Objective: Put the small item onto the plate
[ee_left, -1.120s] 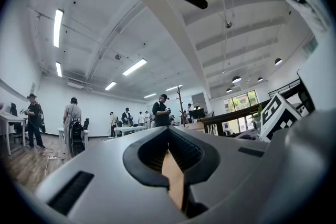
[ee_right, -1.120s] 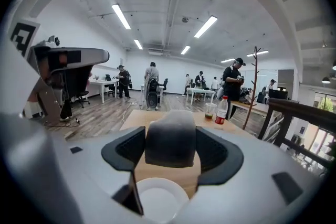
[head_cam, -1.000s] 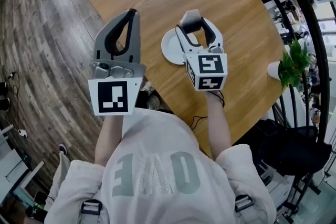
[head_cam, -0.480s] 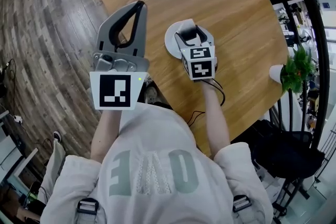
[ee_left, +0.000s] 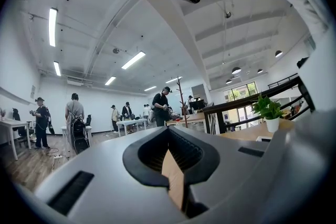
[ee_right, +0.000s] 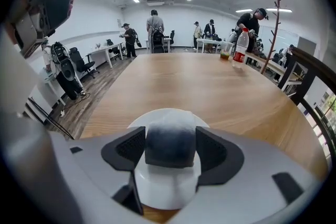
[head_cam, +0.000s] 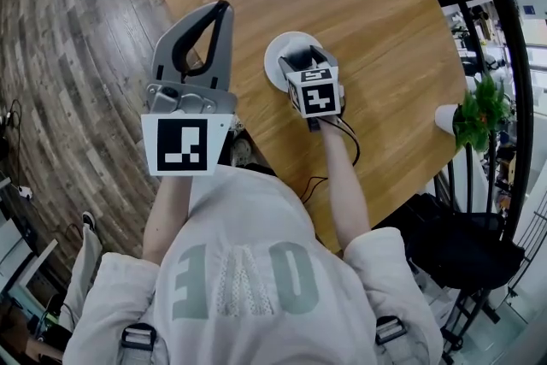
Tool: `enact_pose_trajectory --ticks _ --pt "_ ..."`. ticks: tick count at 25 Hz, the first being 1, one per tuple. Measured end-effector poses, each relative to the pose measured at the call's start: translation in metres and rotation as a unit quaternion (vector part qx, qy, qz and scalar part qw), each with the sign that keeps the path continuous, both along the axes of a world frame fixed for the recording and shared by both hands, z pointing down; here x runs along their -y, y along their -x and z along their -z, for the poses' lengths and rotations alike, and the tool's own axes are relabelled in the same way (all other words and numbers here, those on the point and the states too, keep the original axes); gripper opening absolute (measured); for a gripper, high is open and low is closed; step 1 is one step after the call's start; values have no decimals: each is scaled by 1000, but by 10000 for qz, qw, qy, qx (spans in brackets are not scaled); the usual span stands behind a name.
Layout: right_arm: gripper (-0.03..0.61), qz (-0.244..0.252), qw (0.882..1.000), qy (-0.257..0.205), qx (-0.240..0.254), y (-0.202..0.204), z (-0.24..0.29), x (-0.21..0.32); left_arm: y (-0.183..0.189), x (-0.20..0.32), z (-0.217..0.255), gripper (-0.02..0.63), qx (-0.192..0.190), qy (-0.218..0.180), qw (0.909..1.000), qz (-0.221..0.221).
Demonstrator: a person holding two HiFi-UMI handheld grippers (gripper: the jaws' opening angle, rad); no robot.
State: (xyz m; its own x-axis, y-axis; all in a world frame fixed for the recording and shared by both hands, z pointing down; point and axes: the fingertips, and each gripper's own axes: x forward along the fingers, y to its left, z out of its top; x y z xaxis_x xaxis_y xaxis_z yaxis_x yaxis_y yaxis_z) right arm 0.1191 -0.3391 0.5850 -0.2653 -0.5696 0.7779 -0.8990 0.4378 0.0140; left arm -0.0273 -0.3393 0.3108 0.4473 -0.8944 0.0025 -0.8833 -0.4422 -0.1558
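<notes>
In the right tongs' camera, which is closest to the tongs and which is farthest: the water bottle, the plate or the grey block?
1. Grey block, between the right tongs.
2. Plate, just underneath.
3. Water bottle, far away, on the right.

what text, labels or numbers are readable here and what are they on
"OVE": large grey letters on the person's shirt, upside down in the head view; more may be hidden.
Marker cubes: black-and-white patterns, no letters.
Bottle label: too small to read.
</notes>
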Motion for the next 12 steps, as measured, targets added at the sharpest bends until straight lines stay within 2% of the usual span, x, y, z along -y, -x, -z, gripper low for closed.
enact_pose_trajectory --ticks 12 --pt "308 36 9989 473 -65 2 -8 1 1 -2 -1 8 59 -93 9999 22"
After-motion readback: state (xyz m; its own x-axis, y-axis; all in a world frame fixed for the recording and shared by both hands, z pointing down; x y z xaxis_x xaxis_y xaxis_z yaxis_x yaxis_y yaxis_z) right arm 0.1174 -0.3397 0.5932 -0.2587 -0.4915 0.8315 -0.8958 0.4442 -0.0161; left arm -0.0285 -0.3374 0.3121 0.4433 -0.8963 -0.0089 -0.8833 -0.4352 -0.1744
